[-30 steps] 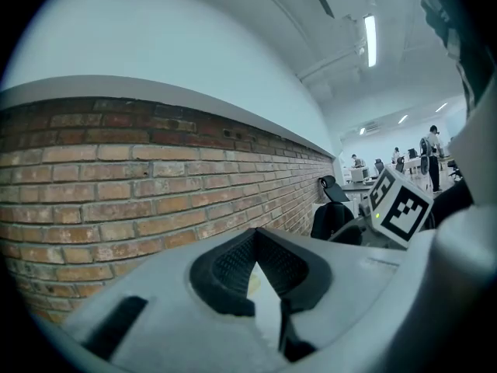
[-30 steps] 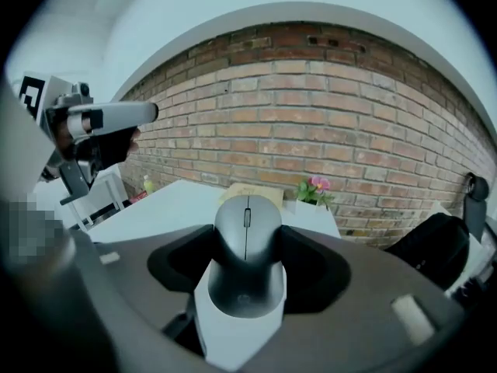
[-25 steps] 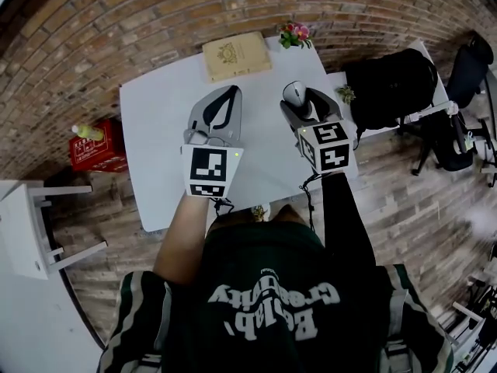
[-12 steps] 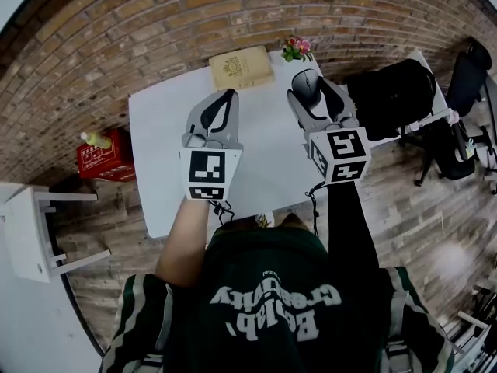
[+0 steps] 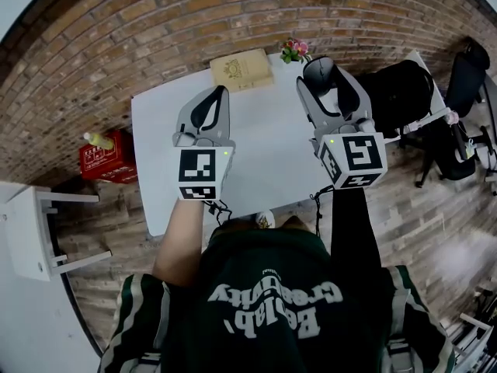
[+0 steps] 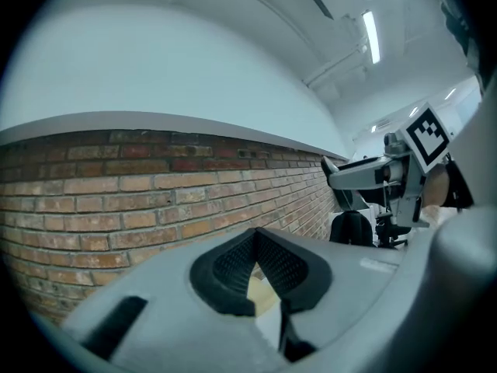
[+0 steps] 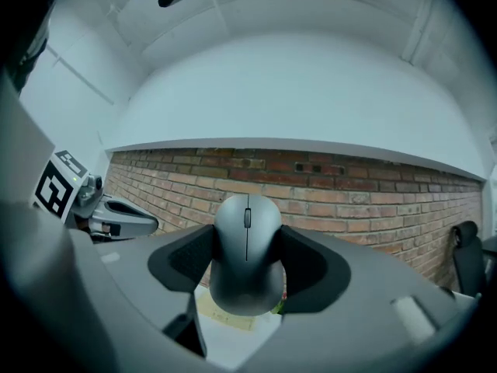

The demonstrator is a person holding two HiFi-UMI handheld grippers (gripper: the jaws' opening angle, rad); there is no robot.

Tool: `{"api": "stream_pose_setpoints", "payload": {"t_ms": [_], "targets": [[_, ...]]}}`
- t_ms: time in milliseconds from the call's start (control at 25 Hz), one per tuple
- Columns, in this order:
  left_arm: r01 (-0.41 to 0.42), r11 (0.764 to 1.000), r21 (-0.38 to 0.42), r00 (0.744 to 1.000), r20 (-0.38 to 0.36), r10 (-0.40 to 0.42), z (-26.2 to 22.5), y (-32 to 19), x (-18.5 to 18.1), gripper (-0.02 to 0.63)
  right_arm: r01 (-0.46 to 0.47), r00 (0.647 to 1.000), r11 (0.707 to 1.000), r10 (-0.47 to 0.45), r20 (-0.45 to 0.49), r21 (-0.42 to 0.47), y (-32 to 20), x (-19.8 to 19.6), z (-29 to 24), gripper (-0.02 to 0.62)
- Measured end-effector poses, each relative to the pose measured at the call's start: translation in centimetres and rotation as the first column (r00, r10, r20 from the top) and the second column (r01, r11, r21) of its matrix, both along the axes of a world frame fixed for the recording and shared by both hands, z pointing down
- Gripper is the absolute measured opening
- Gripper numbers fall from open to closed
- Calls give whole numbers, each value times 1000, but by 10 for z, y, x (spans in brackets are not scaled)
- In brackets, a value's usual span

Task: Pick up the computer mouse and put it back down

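A dark grey computer mouse hangs in the air, pinched at its sides by my right gripper, which is shut on it and points level at the brick wall. From the head view the mouse sits between the right gripper's jaws, lifted off the white table near its far right corner. My left gripper hovers over the table's middle with nothing in it. Its pads meet at the tips, so it is shut.
A tan book lies at the table's far edge, with a small pot of flowers beside it. A black bag stands to the right of the table, a red box and a white stool to the left.
My right gripper has risen with the mouse in it, off the table and toward the far edge. The left gripper has risen a little, still shut and empty.
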State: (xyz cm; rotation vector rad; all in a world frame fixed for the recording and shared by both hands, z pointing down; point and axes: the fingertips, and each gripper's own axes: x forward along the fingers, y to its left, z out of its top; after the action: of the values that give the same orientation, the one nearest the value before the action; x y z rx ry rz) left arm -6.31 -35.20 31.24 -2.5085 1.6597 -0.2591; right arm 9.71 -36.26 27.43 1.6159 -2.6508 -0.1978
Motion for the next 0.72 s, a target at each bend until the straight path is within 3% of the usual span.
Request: {"api": "stream_pose_setpoints", "payload": {"t_ms": [160,720], "targets": [[8,1000,21,1000,-6,-8,-8,4,-2,7,-13,999,998,11,39,58,10,10,-26,284],[26,999,39,999,-24,-25,-14,16,-4,8,-5,998,998,1,58,64,21,14,-31,284]]}}
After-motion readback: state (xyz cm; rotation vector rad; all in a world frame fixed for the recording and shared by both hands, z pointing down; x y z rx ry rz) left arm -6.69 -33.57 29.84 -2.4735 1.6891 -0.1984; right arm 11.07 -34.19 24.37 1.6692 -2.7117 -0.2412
